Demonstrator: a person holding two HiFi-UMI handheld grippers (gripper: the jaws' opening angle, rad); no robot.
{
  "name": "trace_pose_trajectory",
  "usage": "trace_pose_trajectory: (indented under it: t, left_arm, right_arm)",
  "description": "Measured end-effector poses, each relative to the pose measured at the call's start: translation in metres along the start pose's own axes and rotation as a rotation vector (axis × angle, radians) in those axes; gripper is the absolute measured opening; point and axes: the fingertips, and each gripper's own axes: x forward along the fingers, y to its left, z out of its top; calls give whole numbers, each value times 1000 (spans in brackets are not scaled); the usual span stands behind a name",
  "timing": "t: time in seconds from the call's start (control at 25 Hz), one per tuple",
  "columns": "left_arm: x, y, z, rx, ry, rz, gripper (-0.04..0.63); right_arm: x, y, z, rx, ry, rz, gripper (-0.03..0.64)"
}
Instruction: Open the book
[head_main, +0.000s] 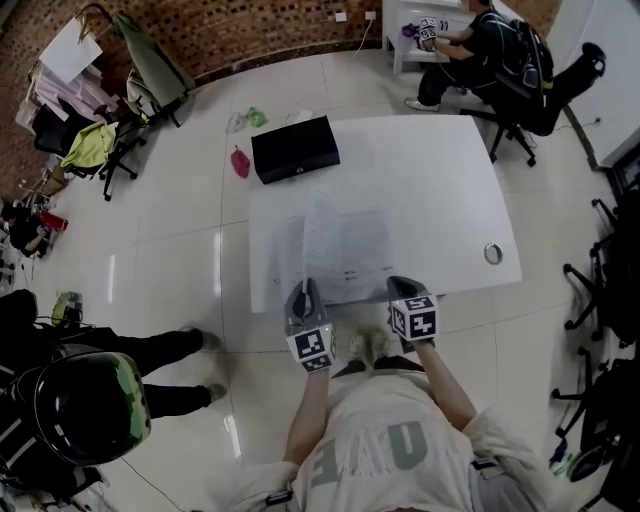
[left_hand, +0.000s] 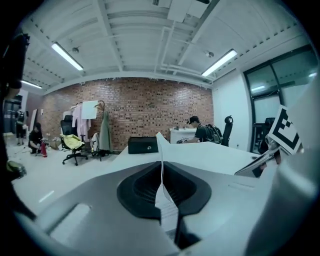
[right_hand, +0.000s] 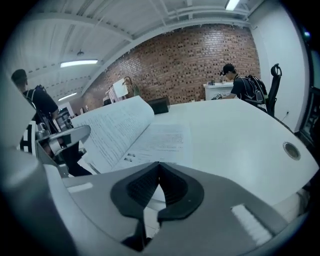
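Note:
A book lies open near the front edge of the white table. One printed page stands lifted above its left half. My left gripper is shut on that page's lower edge. In the left gripper view the page rises edge-on out of the closed pads of the left gripper. My right gripper is shut at the book's front right corner. The right gripper view shows the curved lifted page, the flat right-hand page, and the right gripper. Whether its pads pinch paper is unclear.
A black box sits at the table's far left corner. A round metal grommet is near the right edge. A person sits at a desk behind the table. Another person stands to my left. Office chairs line both sides.

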Motion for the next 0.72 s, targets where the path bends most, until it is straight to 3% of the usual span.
trace_pose_trajectory:
  t: [0.44, 0.6, 0.72]
  left_arm:
    - [-19, 39, -50, -95, 84, 110, 52]
    - [-18, 53, -71, -195, 136, 126, 65]
    - [-21, 60, -87, -201, 188, 145, 78]
  right_arm:
    - [16, 4, -29, -85, 83, -33, 6]
    - [20, 6, -30, -103, 70, -56, 6]
    - [21, 7, -30, -130, 68, -66, 6]
